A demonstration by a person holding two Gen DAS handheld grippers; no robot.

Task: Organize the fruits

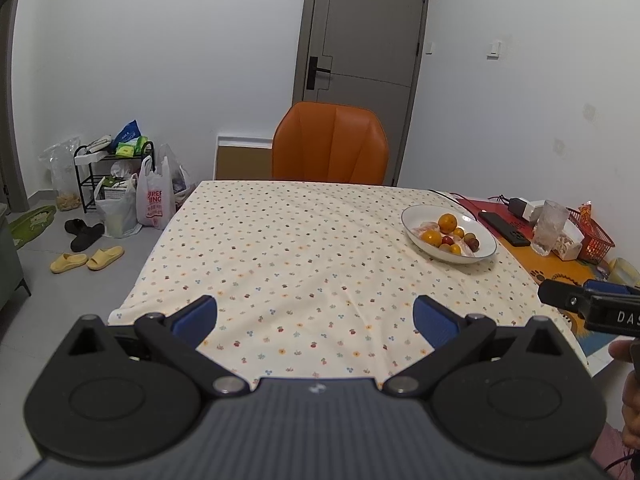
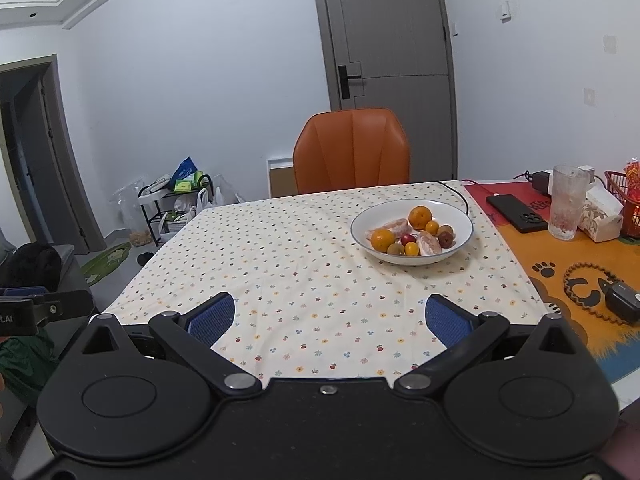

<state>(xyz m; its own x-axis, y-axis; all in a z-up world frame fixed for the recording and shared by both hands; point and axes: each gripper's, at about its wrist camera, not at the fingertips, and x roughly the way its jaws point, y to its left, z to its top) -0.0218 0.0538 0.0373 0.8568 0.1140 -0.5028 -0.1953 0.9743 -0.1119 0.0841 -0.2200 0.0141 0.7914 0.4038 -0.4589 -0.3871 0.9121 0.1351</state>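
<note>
Left gripper (image 1: 315,320) jaws wide | right gripper (image 2: 330,318) jaws wide | fruit bowl (image 2: 460,242) ahead, well apart

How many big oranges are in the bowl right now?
2. One orange sits at the far side of the white bowl, the other orange at its near-left. Smaller fruit could hide more.

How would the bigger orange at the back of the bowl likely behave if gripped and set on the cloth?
The orange looks round, so it would probably roll once set on the cloth. Its skin seems firm, likely holding up between pads.
</note>
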